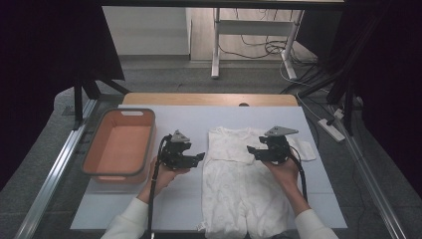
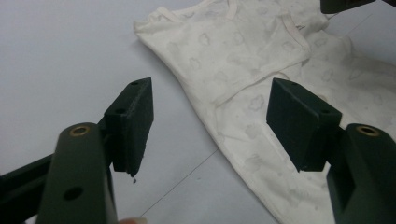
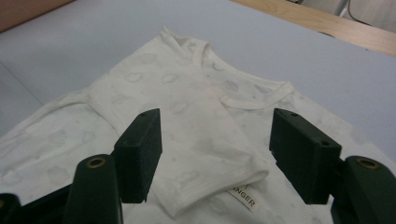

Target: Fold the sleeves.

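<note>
Beside orange bin [image 1: 119, 144], white baby suit [image 1: 239, 184], label [image 3: 243, 197] seen via R cam

Soft matt cloth romper [image 1: 239, 179]; smooth matt plastic basket [image 1: 94, 149]; matt black gripper [image 3: 215, 154].

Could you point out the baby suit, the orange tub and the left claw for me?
Baby suit [image 1: 239, 184]: high view, on the middle of its white body.
Orange tub [image 1: 118, 145]: high view, on its bare floor.
Left claw [image 2: 210, 123]: left gripper view, midway between its two open black jaws.
</note>
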`<state>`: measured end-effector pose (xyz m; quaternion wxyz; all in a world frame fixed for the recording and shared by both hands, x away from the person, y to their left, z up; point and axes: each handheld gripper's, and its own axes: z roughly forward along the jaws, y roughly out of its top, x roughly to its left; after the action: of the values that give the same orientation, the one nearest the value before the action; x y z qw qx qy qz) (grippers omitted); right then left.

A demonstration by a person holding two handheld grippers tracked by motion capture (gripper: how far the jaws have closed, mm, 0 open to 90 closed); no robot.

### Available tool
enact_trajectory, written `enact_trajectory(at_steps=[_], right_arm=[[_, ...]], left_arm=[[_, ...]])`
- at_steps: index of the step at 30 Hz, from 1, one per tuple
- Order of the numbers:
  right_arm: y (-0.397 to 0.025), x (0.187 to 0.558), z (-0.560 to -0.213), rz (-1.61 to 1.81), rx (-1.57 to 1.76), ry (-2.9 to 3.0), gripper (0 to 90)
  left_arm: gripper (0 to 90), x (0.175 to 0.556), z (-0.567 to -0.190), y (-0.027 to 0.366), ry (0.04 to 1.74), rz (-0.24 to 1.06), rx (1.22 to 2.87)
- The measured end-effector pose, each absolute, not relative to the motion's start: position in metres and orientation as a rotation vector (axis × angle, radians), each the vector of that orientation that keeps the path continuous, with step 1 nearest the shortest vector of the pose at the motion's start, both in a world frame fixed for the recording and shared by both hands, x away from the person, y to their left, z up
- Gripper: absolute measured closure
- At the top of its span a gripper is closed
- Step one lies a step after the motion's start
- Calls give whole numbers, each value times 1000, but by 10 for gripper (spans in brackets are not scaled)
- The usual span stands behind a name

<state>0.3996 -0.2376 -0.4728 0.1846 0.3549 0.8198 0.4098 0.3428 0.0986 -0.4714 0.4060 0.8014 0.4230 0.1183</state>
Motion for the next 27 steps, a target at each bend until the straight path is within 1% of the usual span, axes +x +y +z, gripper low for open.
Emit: enact_trajectory(at_steps=[11,15,19,21,23,27], right_arm=[[-249,382,-466,1212,966,2323,297],[-254,371,-463,1222,999,2323,283],[-259,351,-449,1257,995,2289,282],[-260,346,-443,1274,987,2280,282],[-260,344,-439,1271,969,2274,282],[-264,349,-443,1254,951,2281,280]], left_arm=[[324,343,-472,99,1068,294,2025],[324,339,-470,98,1064,284,2010],[324,338,-471,96,1058,279,2015],[324,337,-471,94,1048,281,2027],[322,336,-470,93,1040,282,2029],[321,338,-470,93,1034,284,2032]])
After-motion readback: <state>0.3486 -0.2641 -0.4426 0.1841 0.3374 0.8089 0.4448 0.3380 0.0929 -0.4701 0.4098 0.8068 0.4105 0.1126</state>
